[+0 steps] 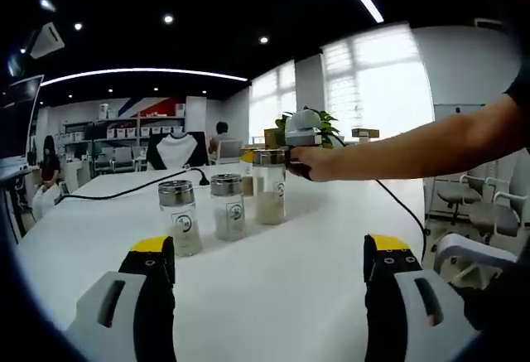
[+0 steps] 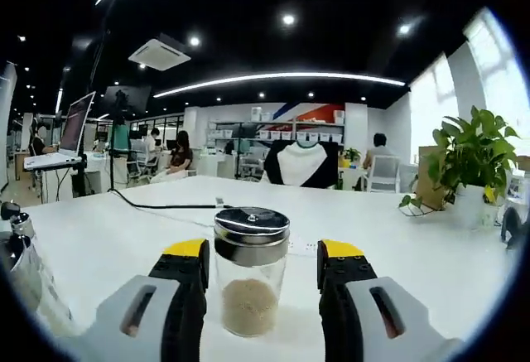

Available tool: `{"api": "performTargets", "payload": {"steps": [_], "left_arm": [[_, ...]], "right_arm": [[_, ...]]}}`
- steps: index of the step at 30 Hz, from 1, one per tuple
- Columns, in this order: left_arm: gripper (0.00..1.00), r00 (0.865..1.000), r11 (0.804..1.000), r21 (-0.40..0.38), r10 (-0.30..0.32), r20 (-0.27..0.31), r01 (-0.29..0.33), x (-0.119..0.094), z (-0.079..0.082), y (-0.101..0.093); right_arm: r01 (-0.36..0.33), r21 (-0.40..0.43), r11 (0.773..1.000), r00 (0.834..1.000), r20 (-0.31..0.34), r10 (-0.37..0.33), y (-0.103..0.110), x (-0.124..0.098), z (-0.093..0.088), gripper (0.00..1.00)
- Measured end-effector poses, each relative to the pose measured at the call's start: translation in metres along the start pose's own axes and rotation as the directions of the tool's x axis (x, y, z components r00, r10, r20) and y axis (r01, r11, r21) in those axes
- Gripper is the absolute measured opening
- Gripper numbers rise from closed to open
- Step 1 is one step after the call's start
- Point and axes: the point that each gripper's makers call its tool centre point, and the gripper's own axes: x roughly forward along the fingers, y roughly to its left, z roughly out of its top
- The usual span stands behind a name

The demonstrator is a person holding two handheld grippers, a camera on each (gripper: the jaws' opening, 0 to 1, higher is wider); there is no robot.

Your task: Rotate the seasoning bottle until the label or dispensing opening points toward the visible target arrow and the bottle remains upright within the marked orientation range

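- Step in hand, as judged: approach and grasp, ahead of any turning. In the right gripper view the right gripper (image 2: 261,292), black jaws with yellow tips, stands astride the clear glass seasoning bottle with a metal shaker lid (image 2: 251,269), which stands upright on the white table (image 2: 397,254).
- Right jaws: partly open, one on each side of the bottle's body. A narrow gap shows on both sides, so no hold is confirmed.
- Left gripper (image 1: 277,275): jaws wide apart, nothing between them, low over the table and well short of the bottles.
- In the left gripper view the same bottle (image 1: 270,185) is the rearmost of the row, with the right gripper and the person's forearm (image 1: 431,142) reaching in from the right.
- Next move, as judged: close evenly on the body, then twist about the vertical axis without tipping. No target arrow or label is discernible, so the end angle cannot be set from here.
- Count: three shaker bottles in all; the two others, front (image 1: 180,217) and middle (image 1: 228,206), are apart from each other. Two grippers. One potted green plant (image 2: 474,159). One black cable (image 2: 166,205) across the table.
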Motion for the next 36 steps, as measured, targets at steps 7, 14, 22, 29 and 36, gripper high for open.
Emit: {"api": "performTargets", "payload": {"steps": [7,14,22,29,36], "left_arm": [[1.0,1.0,1.0,0.021,-0.002,0.006,0.002,0.003,0.002,-0.006],[1.0,1.0,1.0,0.023,-0.015,0.001,0.015,0.005,0.001,-0.01],[1.0,1.0,1.0,0.016,-0.013,-0.003,0.013,0.005,-0.002,-0.009],[1.0,1.0,1.0,0.017,-0.012,0.002,0.012,0.004,-0.001,-0.008],[1.0,1.0,1.0,0.013,-0.009,-0.001,0.009,0.004,-0.001,-0.006]], "right_arm": [[0.004,-0.04,0.999,1.0,-0.017,-0.005,0.008,0.01,-0.004,0.49],[0.037,-0.052,0.998,0.999,-0.003,-0.037,0.01,0.018,-0.001,0.44],[0.057,-0.022,0.998,0.998,-0.027,-0.057,0.012,0.022,-0.005,0.43],[0.03,-0.003,1.0,0.999,-0.028,-0.03,0.008,0.021,-0.006,0.4],[-0.015,0.059,0.998,1.0,-0.021,0.016,0.001,0.015,-0.003,0.4]]}}
